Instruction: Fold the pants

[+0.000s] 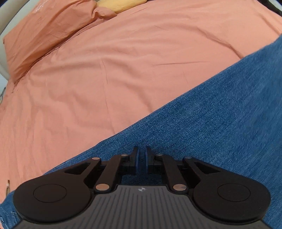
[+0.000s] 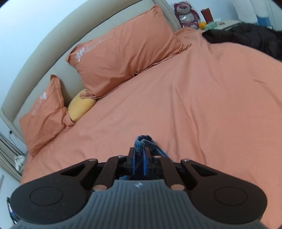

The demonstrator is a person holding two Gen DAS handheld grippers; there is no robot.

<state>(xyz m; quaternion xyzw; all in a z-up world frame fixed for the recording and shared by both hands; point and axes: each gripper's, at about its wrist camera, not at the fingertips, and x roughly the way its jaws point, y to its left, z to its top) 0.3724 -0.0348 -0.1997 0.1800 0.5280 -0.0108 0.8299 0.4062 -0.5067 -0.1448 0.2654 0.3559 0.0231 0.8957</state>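
The blue denim pants [image 1: 220, 112] lie spread on the orange bed sheet [image 1: 105, 79] and fill the lower right of the left wrist view. My left gripper [image 1: 141, 153] sits low over the denim with its jaws nearly together; no cloth shows between them. In the right wrist view my right gripper [image 2: 139, 153] is shut on a bunched edge of the pants [image 2: 143, 141], which sticks up past the fingertips above the sheet [image 2: 202, 105].
Two orange pillows [image 2: 123, 58] and a yellow cushion [image 2: 80, 105] lie against the beige headboard [image 2: 52, 44]. A black garment [image 2: 250, 37] lies at the far right of the bed. A plush toy [image 2: 186, 15] and small items stand on a nightstand beyond.
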